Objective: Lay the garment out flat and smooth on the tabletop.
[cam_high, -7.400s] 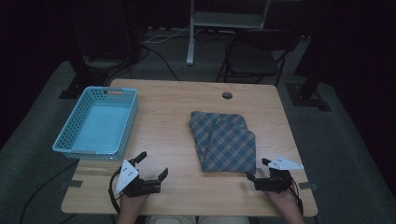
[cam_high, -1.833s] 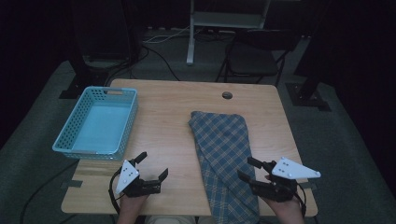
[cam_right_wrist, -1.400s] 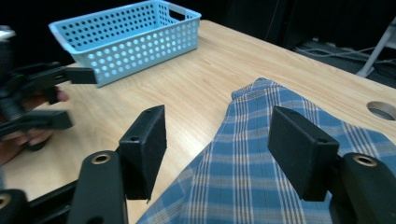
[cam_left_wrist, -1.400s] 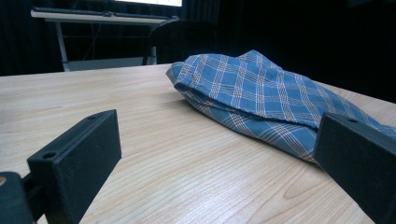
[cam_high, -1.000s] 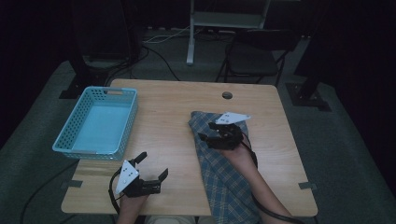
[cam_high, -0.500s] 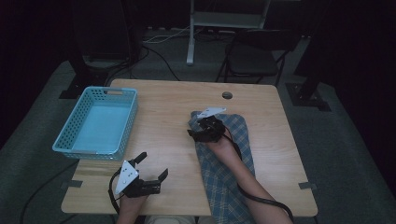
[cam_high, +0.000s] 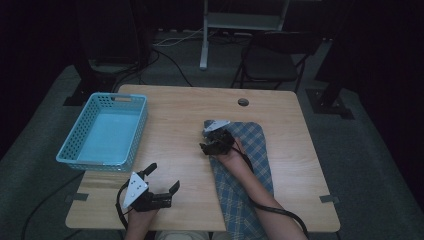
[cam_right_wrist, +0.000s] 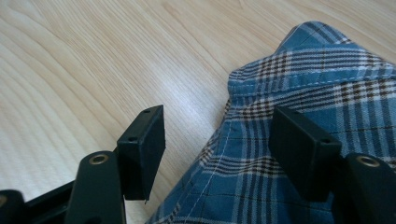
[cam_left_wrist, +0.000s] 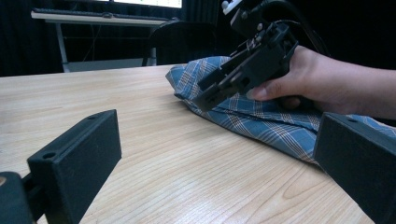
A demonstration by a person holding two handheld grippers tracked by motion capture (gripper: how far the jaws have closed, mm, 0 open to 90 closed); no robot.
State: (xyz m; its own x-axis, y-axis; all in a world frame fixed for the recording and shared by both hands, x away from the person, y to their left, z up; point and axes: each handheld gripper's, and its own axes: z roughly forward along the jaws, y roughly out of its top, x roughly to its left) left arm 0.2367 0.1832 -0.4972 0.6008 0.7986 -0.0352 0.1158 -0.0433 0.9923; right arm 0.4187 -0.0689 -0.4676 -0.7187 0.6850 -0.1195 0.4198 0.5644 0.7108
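A blue plaid cloth (cam_high: 255,150) lies as a long strip on the right half of the wooden table (cam_high: 180,115), and its near end hangs over the front edge. My right gripper (cam_high: 206,147) is low over the cloth's left edge near the far end. In the right gripper view its jaws (cam_right_wrist: 217,135) are open and have just been opening. The cloth's hem (cam_right_wrist: 303,84) lies between them, with one jaw over bare wood and neither pad pressing. My left gripper (cam_high: 164,176) rests open at the front left, holding nothing. The left gripper view faces the cloth (cam_left_wrist: 261,123) and the right gripper (cam_left_wrist: 205,95).
A light blue plastic basket (cam_high: 102,161) stands at the table's left edge, with nothing in it. A round cable hole (cam_high: 243,102) is near the far edge. A dark chair (cam_high: 265,60) and a desk frame stand behind the table.
The cloth went from a folded square to a long strip. My right gripper left the front right corner, reached out over the cloth, then slid left and down to its left edge. The left gripper stayed put.
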